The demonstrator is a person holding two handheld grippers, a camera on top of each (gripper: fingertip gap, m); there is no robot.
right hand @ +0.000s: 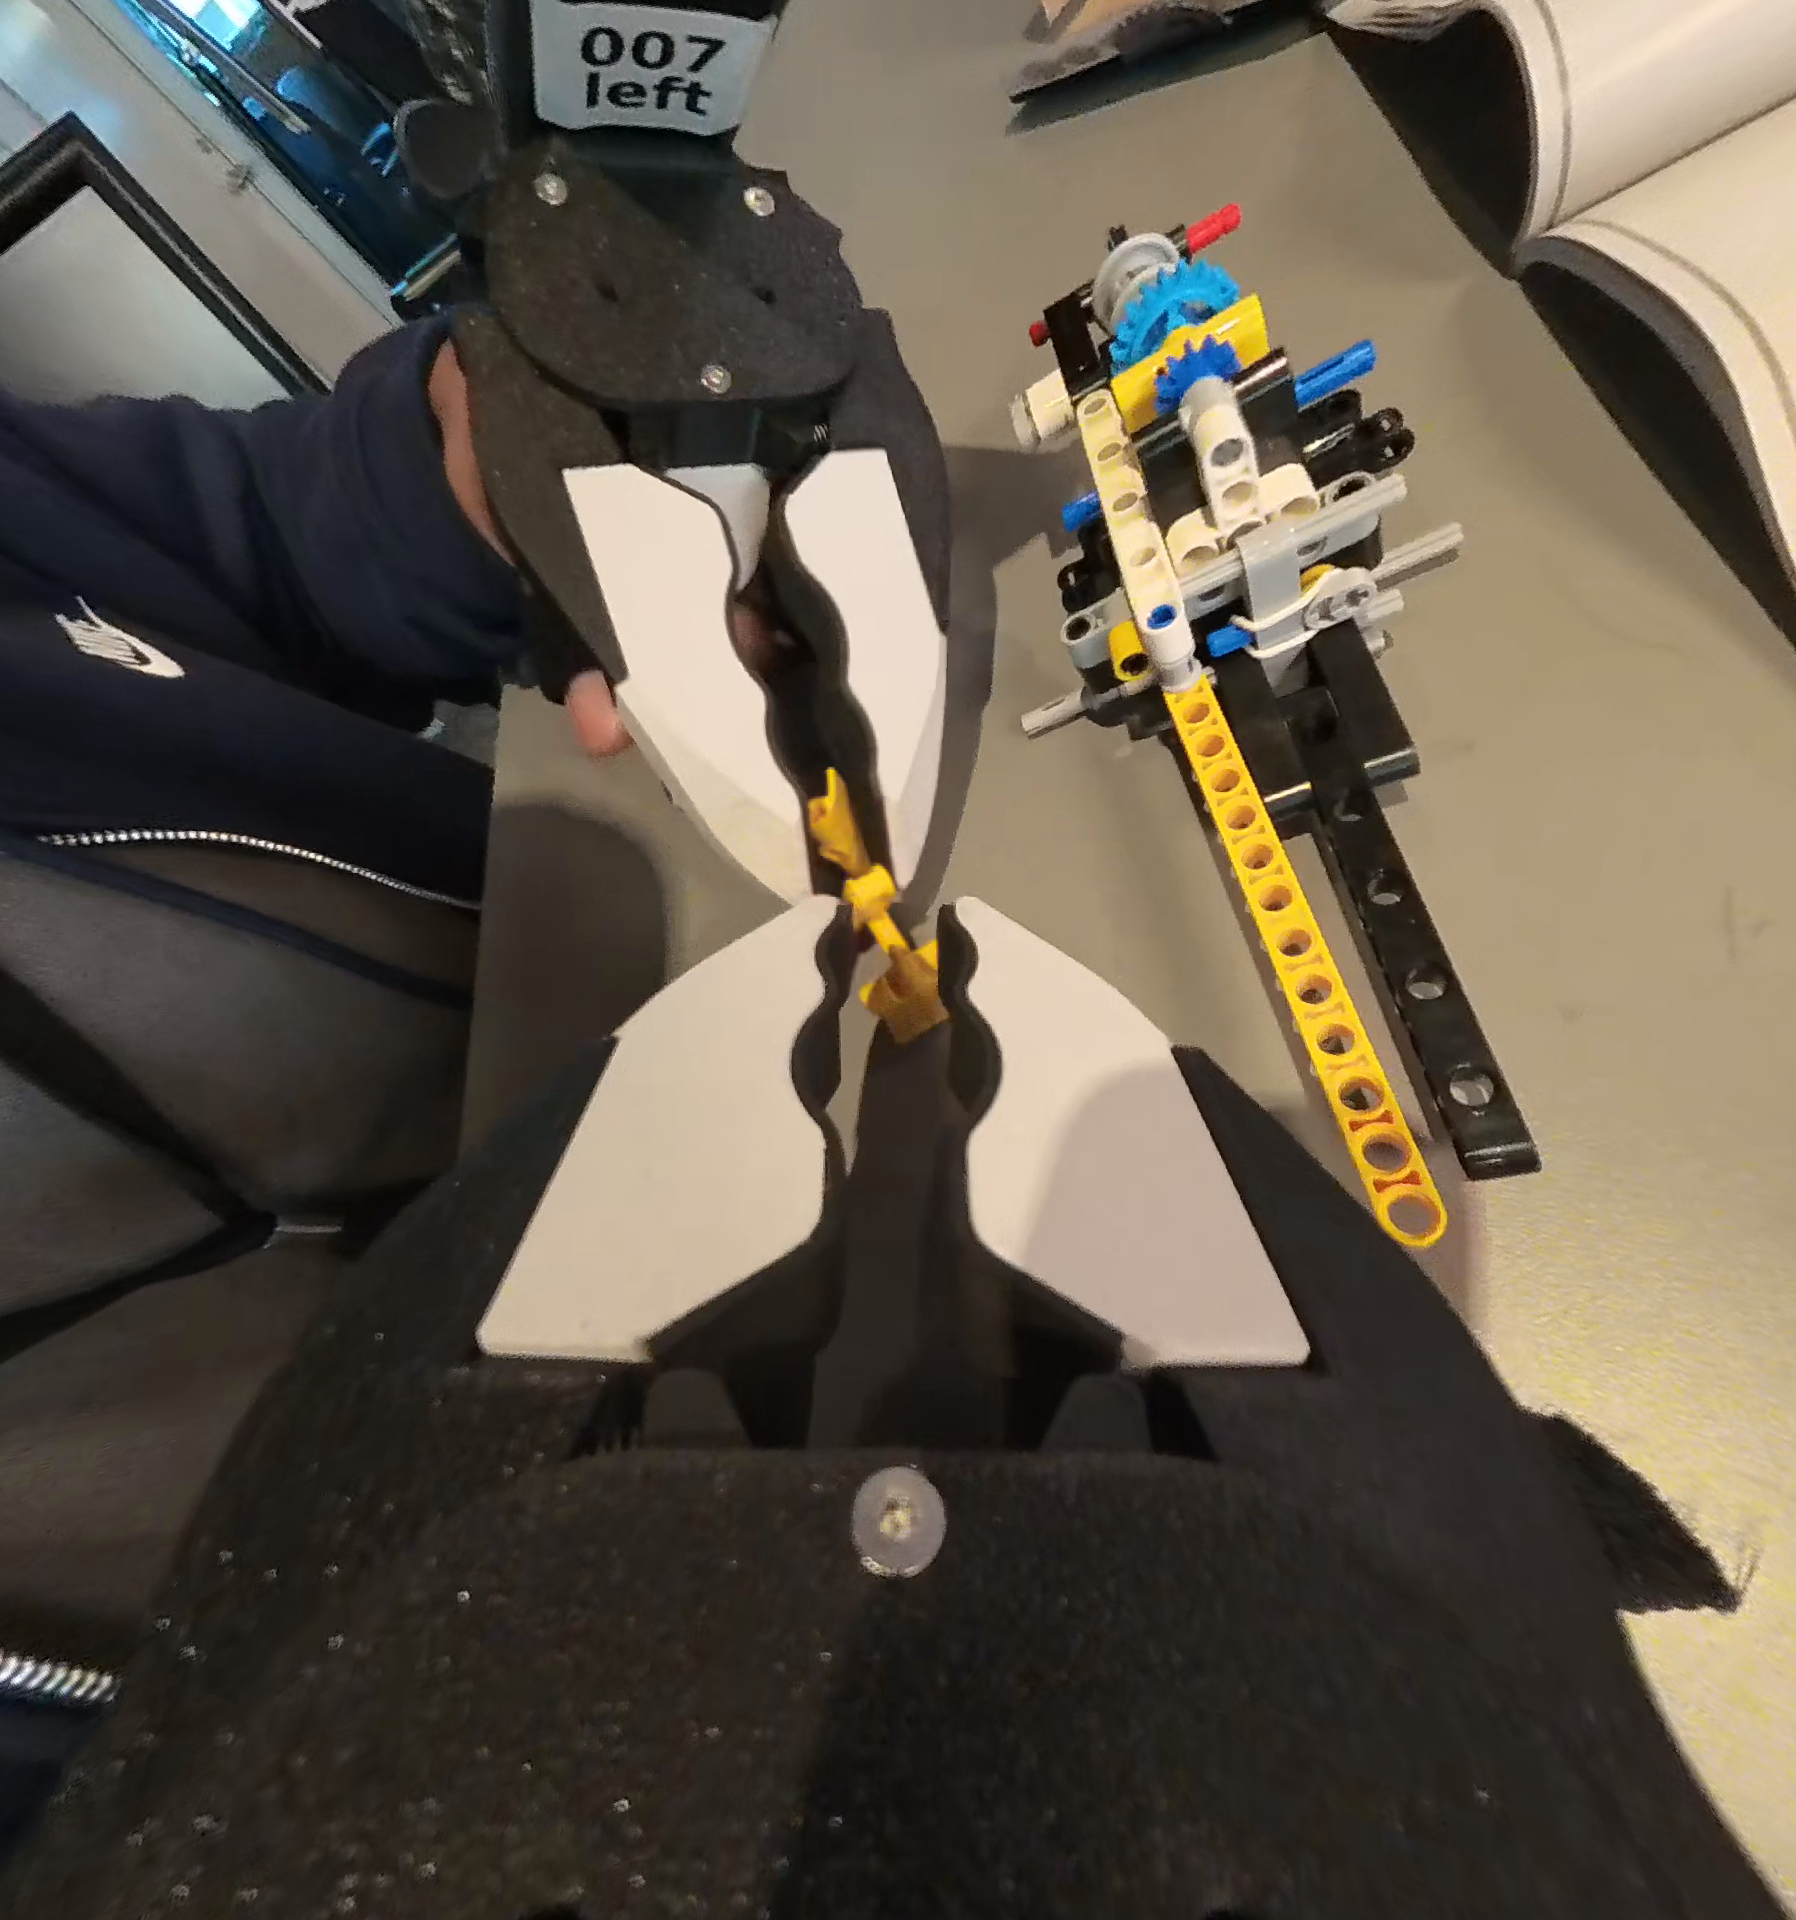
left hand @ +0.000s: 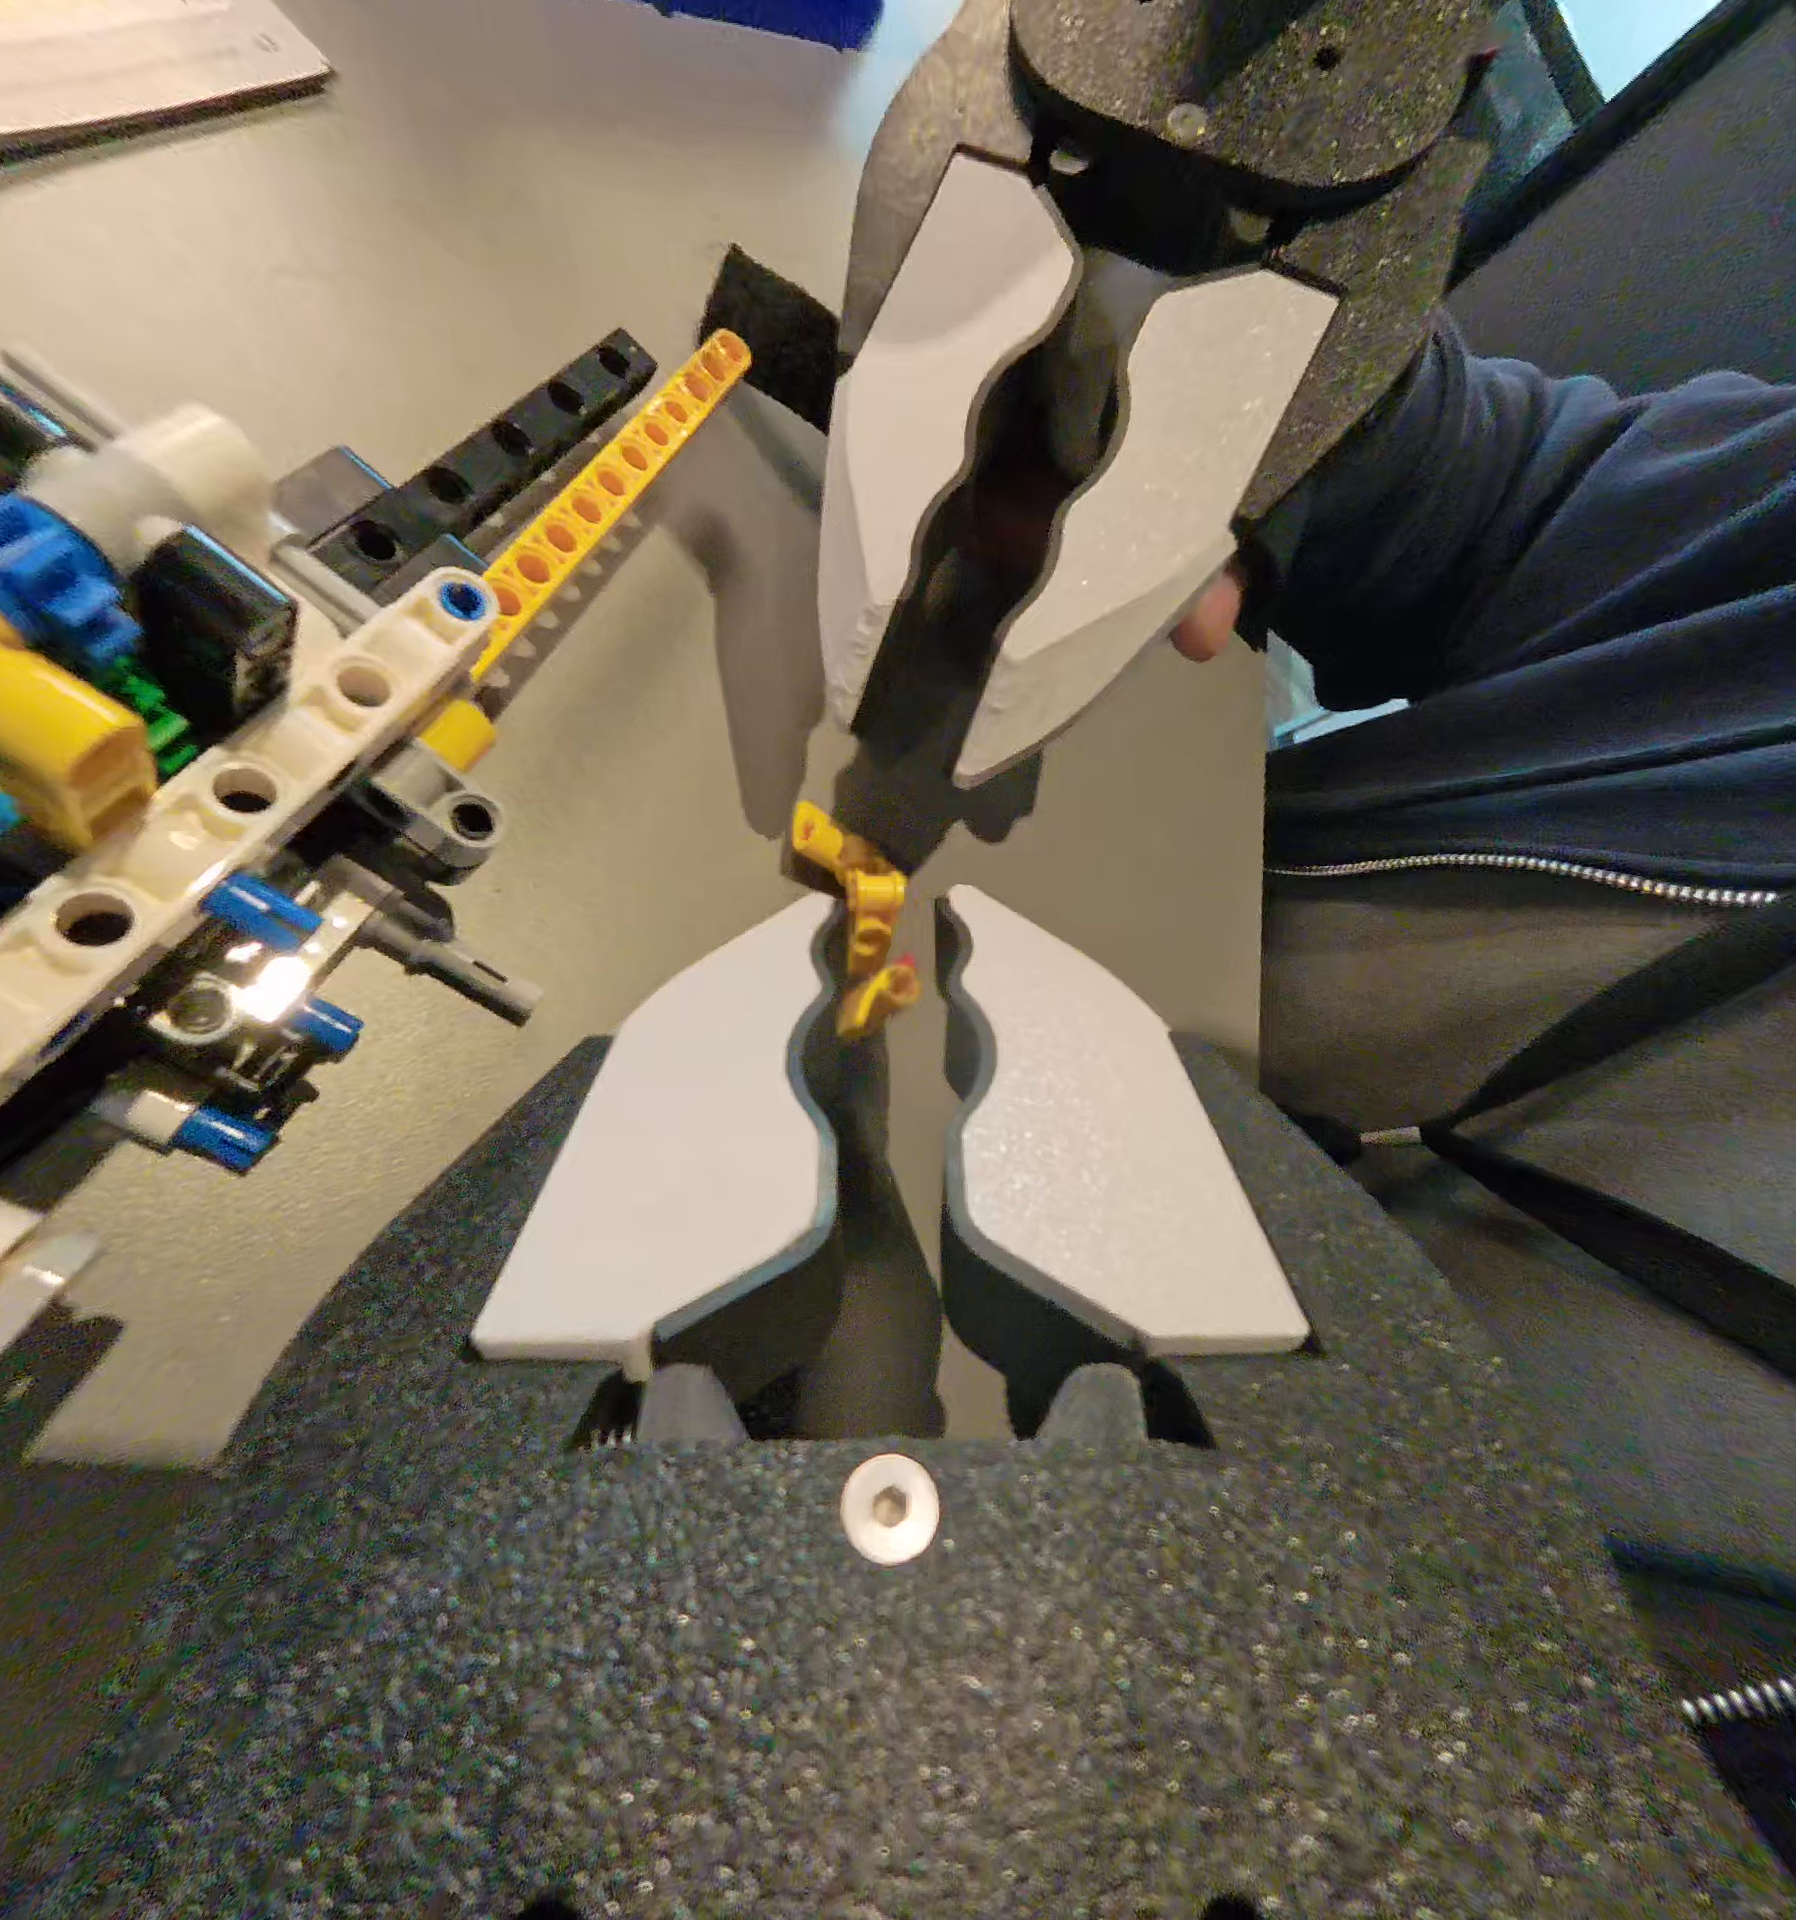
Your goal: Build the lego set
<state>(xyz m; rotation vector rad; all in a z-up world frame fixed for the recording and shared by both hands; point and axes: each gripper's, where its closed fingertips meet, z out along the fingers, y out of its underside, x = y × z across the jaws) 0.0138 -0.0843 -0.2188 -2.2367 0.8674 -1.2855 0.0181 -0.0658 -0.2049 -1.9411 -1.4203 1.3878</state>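
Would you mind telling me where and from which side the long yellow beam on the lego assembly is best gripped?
Grip the long yellow beam at its free outer half, fingers closing across its narrow width from above. That end sticks out past the lego assembly and beside the black beam, so it looks clear, while its inner end is pinned among other parts.

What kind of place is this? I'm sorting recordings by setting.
Probably an office or workshop desk: a plain grey tabletop, an open instruction booklet, a half-built lego model, and dark-framed glass panels behind.

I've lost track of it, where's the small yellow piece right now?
The small yellow piece sits between the tips of the left gripper and right gripper, above the table, beside the model.
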